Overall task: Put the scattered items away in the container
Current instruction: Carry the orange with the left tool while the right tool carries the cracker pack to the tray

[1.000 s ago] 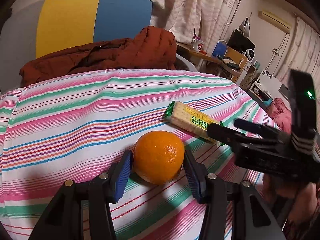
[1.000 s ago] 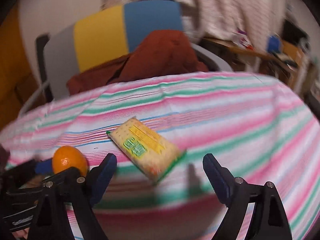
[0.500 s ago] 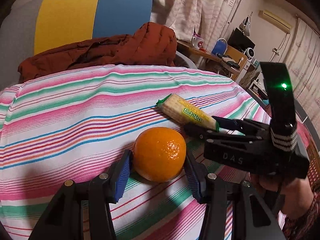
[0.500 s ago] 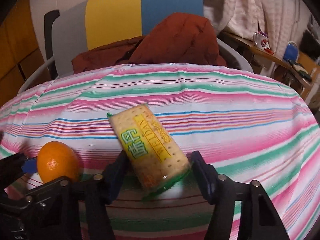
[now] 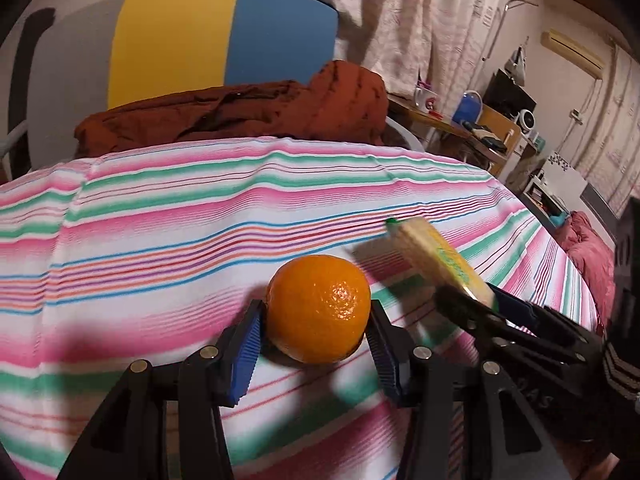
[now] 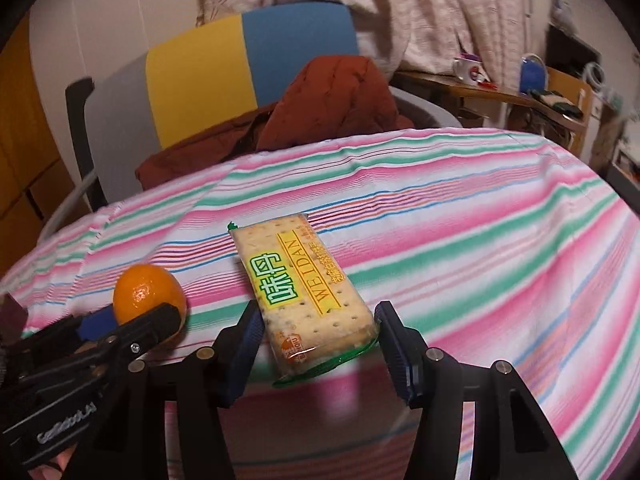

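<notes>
Gripping an orange (image 5: 318, 308), left hand-held gripper (image 5: 316, 336), cracker packet (image 6: 308, 296) in right hand-held gripper (image 6: 320, 340)

Both wrist views look down close over the striped tablecloth (image 5: 200, 208), sharing the orange (image 5: 318, 308).

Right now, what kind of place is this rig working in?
Most likely a lived-in room at home, not a lab. A striped tablecloth covers the table, a rust-red jacket lies on a chair behind it, and a cluttered side desk with a mug stands by curtains.
</notes>
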The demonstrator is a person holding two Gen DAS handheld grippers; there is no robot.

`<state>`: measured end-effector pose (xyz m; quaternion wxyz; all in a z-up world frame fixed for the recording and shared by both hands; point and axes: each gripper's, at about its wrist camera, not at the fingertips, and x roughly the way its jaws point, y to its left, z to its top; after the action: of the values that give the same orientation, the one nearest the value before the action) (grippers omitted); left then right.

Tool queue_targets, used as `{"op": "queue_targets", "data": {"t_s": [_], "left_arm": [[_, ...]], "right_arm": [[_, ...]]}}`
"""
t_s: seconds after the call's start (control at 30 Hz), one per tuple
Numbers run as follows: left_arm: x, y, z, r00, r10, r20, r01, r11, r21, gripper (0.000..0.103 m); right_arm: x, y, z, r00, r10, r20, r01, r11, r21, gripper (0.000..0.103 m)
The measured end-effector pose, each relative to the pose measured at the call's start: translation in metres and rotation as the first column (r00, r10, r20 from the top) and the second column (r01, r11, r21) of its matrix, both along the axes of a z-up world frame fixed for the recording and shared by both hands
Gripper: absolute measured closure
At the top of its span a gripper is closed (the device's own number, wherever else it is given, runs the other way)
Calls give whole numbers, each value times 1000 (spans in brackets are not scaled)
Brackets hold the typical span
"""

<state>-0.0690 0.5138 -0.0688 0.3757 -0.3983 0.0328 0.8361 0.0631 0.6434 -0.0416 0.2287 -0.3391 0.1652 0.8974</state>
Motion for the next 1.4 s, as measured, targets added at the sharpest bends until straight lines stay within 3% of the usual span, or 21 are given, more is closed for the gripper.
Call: {"op": "queue_targets", "data": {"t_s": [0.57, 1.03, 1.4], "left_arm": [[30, -88, 5, 996, 92, 17, -92, 996, -2, 52], [68, -144, 7, 995, 80, -66, -84, 994, -68, 54], [68, -205, 3, 985, 168, 28, -165, 982, -90, 54]], "right_arm": [[32, -66, 9, 998, 9, -57, -13, 997, -75, 45], [49, -135, 7, 995, 76, -69, -86, 983, -161, 45], [50, -185, 18, 987, 133, -94, -149, 970, -194, 45]]}}
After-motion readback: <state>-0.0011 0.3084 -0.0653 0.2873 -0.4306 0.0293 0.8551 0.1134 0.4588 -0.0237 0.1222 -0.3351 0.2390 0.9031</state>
